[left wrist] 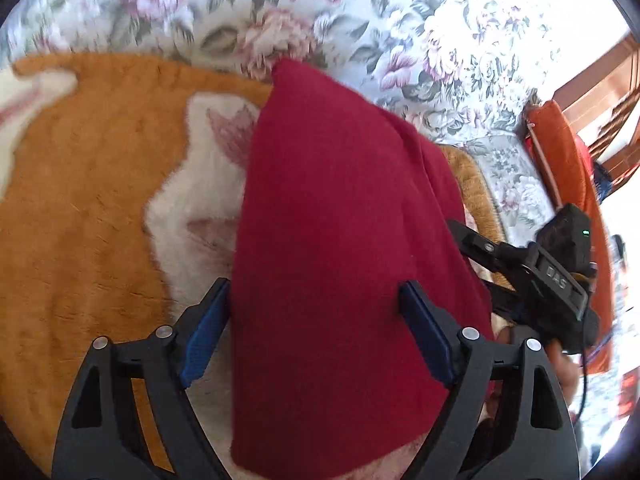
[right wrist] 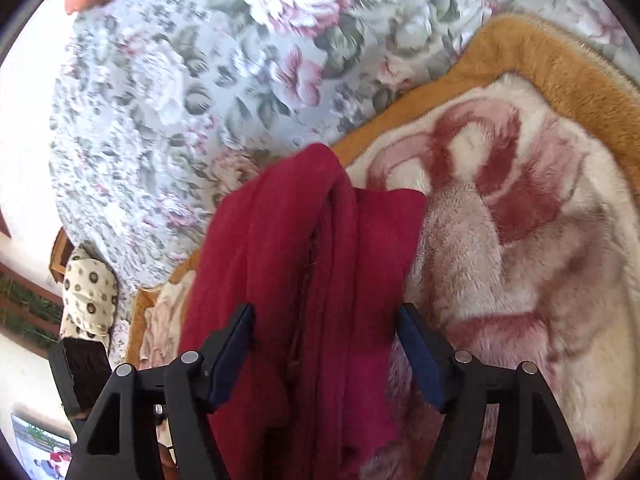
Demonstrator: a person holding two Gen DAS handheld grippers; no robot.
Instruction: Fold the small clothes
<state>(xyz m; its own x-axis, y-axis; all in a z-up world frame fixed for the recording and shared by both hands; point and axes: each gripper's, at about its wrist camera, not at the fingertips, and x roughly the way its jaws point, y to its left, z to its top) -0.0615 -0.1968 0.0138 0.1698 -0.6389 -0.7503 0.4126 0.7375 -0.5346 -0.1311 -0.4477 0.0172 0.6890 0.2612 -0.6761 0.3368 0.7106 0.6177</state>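
Note:
A dark red garment [left wrist: 340, 248] lies folded on an orange and white fleece blanket [left wrist: 80, 220]. My left gripper [left wrist: 316, 300] is open, its blue-padded jaws standing on either side of the cloth's near part. The right gripper shows at the right of the left wrist view [left wrist: 532, 272], beside the garment's right edge. In the right wrist view the red garment [right wrist: 304, 280] lies in bunched, layered folds between the open jaws of my right gripper [right wrist: 326, 328]. Neither gripper pinches the cloth.
The blanket [right wrist: 520, 240] lies on a floral bedspread [left wrist: 400, 20] [right wrist: 180, 80]. An orange cushion [left wrist: 568, 168] and wooden furniture [left wrist: 608, 92] stand at the right. A patterned pillow [right wrist: 90, 296] lies at the bed's left edge.

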